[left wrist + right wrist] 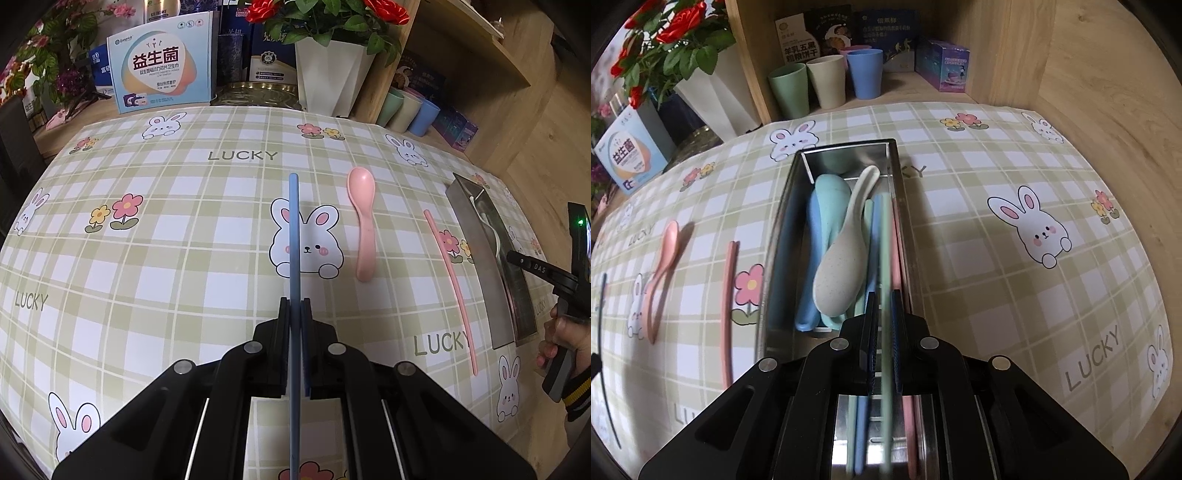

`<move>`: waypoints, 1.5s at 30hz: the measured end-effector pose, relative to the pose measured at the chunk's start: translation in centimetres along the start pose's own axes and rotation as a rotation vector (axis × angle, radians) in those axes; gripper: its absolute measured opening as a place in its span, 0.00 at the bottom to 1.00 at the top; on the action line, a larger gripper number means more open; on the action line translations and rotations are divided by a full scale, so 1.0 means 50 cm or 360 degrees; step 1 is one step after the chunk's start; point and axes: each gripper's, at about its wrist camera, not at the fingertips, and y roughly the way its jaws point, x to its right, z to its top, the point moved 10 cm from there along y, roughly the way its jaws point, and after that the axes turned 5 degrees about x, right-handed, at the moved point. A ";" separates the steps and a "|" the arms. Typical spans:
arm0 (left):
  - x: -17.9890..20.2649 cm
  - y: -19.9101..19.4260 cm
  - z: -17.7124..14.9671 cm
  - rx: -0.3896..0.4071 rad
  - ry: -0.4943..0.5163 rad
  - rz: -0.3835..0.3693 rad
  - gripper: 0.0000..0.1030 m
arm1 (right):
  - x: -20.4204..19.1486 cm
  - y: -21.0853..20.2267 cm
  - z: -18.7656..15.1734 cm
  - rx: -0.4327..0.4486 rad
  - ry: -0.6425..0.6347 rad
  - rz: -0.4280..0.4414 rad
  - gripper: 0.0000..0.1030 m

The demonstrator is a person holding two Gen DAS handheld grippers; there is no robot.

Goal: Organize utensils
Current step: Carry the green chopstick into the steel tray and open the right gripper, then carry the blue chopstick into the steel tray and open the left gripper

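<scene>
left claw point(295, 306) clamped on a blue chopstick point(293, 229) over the bench point(166, 258). right claw point(884, 299) pinches a green chopstick point(885, 240) above the metal tray point(783, 221). pink spoon point(362, 221) and pink chopstick point(450, 288) lie on the bench between them.

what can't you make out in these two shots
- Near end of the blue chopstick: left wrist view, hidden behind the left gripper.
- Green chopstick: right wrist view, motion-blurred in the right gripper.
- Metal tray near end: covered by that gripper.
- Tray contents: left wrist view, hidden by its wall.
</scene>
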 end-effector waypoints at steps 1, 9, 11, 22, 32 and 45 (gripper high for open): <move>0.002 0.001 -0.001 -0.0005 0.0001 -0.0005 0.05 | -0.001 -0.005 0.002 0.0008 -0.0001 0.0004 0.07; 0.036 -0.004 0.010 -0.0021 0.0029 -0.0060 0.05 | 0.003 -0.073 0.018 0.0122 0.0027 0.0055 0.19; 0.049 -0.006 0.016 -0.0022 0.0044 -0.0075 0.05 | 0.009 -0.092 0.017 0.0146 0.0070 0.0094 0.57; 0.169 -0.006 0.054 -0.0110 0.0057 -0.0236 0.05 | 0.065 -0.142 0.020 0.0236 0.0122 0.0154 0.86; 0.372 0.038 0.085 -0.0216 0.0088 -0.0434 0.05 | 0.147 -0.141 0.024 0.0232 0.0222 0.0168 0.86; 0.595 0.152 0.087 -0.0390 0.0104 -0.0538 0.05 | 0.229 -0.114 -0.002 0.0221 0.0390 0.0181 0.86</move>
